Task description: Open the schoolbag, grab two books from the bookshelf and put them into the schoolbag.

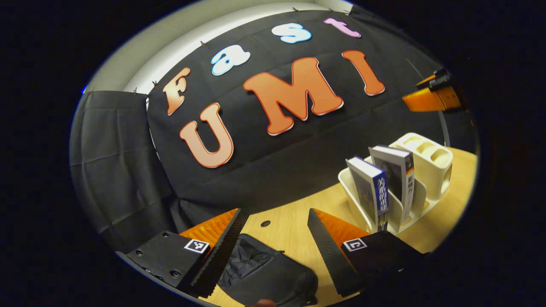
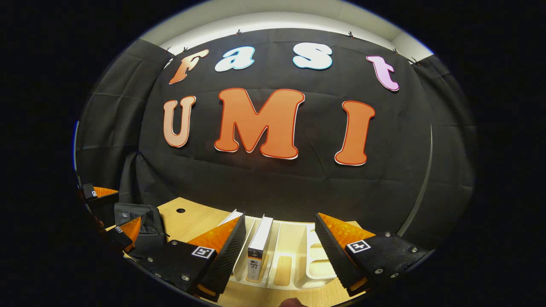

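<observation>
Left gripper view is being taken up at its bottom centre by the left gripper (image 1: 273, 238), whose jaws are being held wide apart with nothing between them. Below and between them, at the lower centre of the frame, the schoolbag (image 1: 264, 273) is being seen lying on the wooden table (image 1: 290, 226); whether it is zipped cannot be told. At the lower right of that frame the cream bookshelf (image 1: 426, 166) is being seen with two books standing in its slots, the blue-spined book (image 1: 371, 187) leaning beside the white-spined book (image 1: 394, 175).

In the right gripper view, the right gripper (image 2: 279, 245) is likewise being held released, at the bottom centre, just above the bookshelf, with the white-spined book standing upright between its spread fingers but not being touched.

The bag is being judged soft, limp and light, likely best taken at a fabric fold or zip pull. The books are being judged stiff, moderately heavy and smooth-covered, best pinched across both covers near the top edge.
</observation>
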`<state>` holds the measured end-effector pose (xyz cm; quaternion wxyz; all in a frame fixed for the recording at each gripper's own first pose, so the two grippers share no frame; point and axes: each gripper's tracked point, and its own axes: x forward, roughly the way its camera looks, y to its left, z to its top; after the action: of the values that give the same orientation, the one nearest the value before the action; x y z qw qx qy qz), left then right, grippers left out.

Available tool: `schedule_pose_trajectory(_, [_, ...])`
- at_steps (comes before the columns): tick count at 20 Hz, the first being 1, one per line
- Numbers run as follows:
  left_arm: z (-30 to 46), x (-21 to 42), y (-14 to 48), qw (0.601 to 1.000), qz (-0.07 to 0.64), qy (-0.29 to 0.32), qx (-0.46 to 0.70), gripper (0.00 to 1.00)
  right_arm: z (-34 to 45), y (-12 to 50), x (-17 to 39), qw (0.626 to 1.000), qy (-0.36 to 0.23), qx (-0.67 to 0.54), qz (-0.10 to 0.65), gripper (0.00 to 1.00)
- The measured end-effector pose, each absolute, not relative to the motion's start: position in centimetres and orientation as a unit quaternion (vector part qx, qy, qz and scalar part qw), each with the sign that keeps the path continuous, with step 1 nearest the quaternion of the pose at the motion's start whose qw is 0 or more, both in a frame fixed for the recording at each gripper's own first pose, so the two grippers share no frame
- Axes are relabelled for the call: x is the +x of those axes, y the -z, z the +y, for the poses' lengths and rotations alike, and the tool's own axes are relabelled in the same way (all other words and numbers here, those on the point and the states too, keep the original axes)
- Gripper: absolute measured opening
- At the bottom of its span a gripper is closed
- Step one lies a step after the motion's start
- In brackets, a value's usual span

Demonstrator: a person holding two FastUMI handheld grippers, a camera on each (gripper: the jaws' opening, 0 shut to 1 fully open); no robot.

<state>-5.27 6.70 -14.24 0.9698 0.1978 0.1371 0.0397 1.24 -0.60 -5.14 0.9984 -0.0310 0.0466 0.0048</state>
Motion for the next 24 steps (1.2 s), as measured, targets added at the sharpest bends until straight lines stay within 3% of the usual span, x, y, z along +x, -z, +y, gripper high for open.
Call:
schedule_pose_trajectory(10, [8.7, -10.1, 24.0, 0.908, 0.228, -0.025, 0.351, 0.97, -1.3, 7.7, 3.3, 0.997, -0.031, -0.031, 0.065, 0.97])
schedule_pose_trajectory(19, [11.9, -15.2, 34.1, 0.846, 0.342, -0.012, 0.410, 0.97, -3.3, 8.8, 3.7, 0.997, -0.012, -0.029, 0.076, 0.96])
schedule_pose_trajectory(24, [13.9, -15.0, 36.6, 0.827, 0.369, -0.025, 0.423, 0.97, -3.8, 8.7, 3.6, 0.997, 0.000, -0.030, 0.077, 0.96])
